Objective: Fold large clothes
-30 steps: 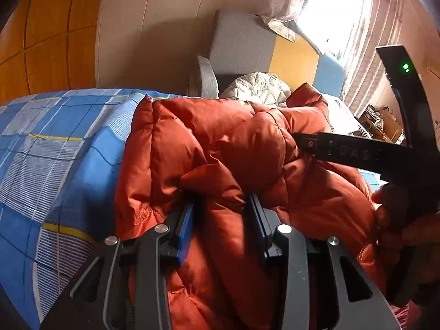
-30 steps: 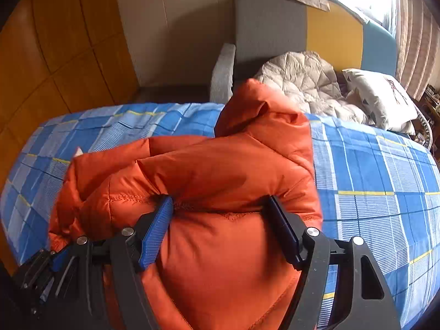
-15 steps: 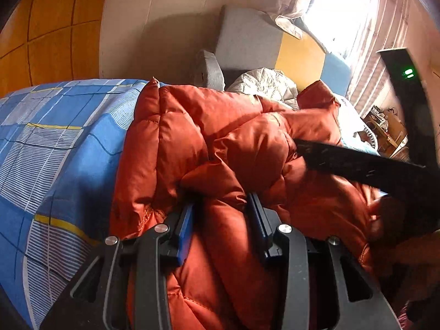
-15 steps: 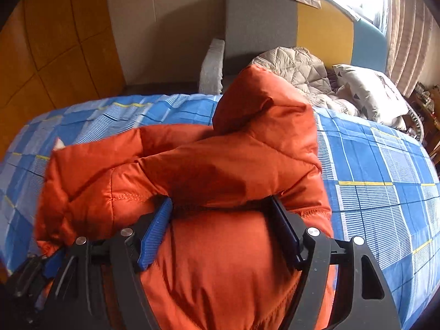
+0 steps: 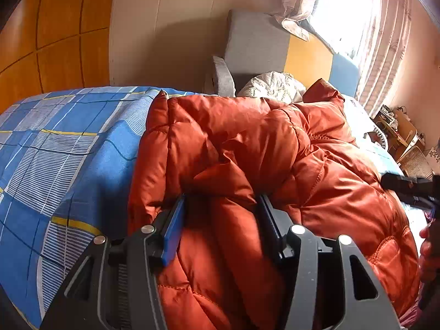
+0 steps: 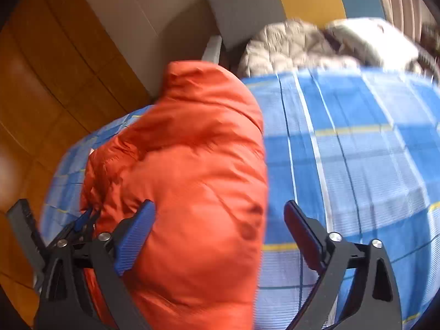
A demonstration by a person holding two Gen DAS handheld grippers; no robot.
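An orange puffer jacket (image 5: 275, 151) lies bunched on the blue checked bedspread (image 5: 60, 148). My left gripper (image 5: 221, 211) is shut on a thick fold of the jacket near its lower edge. In the right wrist view the jacket (image 6: 192, 178) lies folded over with its hood at the top. My right gripper (image 6: 220, 220) is open above it, jaws wide apart, the left finger over the jacket and the right finger over the bedspread (image 6: 357, 151). The left gripper (image 6: 82, 222) shows at the lower left, clamped on the jacket's edge.
A grey, yellow and blue armchair (image 5: 275, 52) stands behind the bed with a pale quilted coat (image 5: 272, 86) on it. Wooden wardrobe panels (image 5: 55, 27) are at the left. A window with curtains (image 5: 371, 27) is at the right.
My right gripper has opened, let go of the jacket and swung to the right. My left gripper keeps its hold; the jacket has settled lower on the bed.
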